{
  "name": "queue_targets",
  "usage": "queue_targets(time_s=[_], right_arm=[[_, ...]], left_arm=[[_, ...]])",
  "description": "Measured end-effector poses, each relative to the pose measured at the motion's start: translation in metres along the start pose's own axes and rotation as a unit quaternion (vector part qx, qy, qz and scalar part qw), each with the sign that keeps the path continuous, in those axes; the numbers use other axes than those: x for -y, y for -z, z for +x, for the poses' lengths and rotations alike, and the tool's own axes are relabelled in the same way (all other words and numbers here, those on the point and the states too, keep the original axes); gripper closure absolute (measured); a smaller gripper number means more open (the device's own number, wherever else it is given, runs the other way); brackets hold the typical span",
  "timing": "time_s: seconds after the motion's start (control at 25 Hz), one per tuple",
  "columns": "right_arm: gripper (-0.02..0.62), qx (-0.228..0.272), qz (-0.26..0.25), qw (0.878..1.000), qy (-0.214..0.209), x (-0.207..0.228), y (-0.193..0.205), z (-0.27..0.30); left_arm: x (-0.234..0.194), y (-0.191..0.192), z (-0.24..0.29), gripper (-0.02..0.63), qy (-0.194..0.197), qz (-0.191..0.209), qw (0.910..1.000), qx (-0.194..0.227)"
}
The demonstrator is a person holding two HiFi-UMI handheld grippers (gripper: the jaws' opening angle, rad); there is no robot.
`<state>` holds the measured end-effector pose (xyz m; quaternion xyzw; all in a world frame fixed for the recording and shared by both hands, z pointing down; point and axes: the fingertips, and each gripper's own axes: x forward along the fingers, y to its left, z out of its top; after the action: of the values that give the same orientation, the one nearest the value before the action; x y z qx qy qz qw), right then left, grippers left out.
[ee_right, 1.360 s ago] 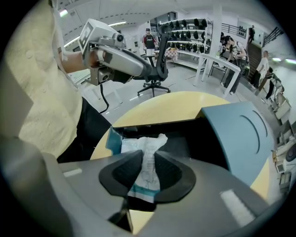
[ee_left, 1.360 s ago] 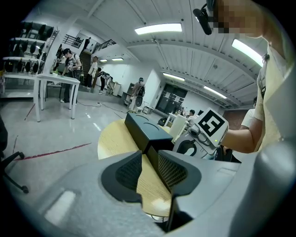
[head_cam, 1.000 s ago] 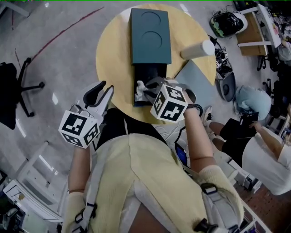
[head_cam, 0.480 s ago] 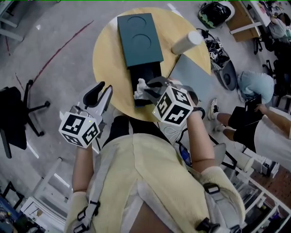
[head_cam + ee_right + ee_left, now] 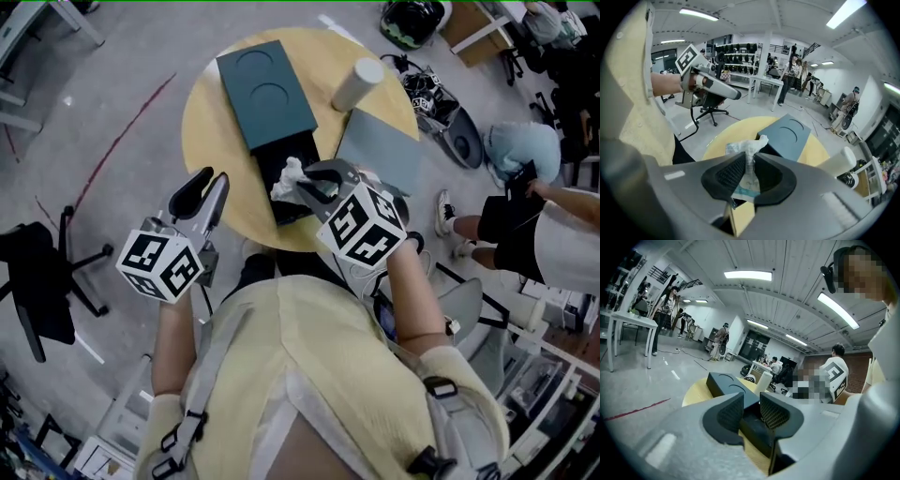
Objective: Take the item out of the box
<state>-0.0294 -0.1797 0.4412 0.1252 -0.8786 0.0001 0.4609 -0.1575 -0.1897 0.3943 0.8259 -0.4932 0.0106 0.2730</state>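
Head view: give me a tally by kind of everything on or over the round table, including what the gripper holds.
Dark teal box: 1
White cylinder: 1
Grey flat panel: 1
Crumpled plastic packet, held in the right gripper: 1
Total: 4

place: big open lab / workshop hall, not a home for sure
floor [image 5: 112, 84]: bare grey and shiny, red line [image 5: 122, 136] at 9 o'clock of the round worktop [image 5: 211, 159]
overhead: long strip lights [image 5: 748, 275]
furniture: black office chair [image 5: 42, 291] at 8 o'clock, white tables [image 5: 628, 320]
storage: shelves [image 5: 736, 54] of dark gear
people [image 5: 791, 70]: several standing about
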Motion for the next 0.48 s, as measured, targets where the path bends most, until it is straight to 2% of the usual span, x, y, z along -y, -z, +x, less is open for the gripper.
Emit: queue_targets(time_s=[0.12,0.2,0.48], right_arm=[[0.525,0.014,0.023,0.999,0.020,0.002,-0.004,-0.009],[0.525,0.028,0.039,0.998,0.030,0.004,-0.008,-0.015],[0.526,0.096,0.089,0.989,0.063,0.018,-0.023,-0.047]], left_arm=[[0.001,-0.006,0.001,0.505,0.009,0.004,0.9999,0.003],[0.001,-0.011,0.002,0.533,0.013,0.007,0.9999,0.006],[0.000,-0.029,0.002,0.535,0.012,0.017,0.9996,0.018]])
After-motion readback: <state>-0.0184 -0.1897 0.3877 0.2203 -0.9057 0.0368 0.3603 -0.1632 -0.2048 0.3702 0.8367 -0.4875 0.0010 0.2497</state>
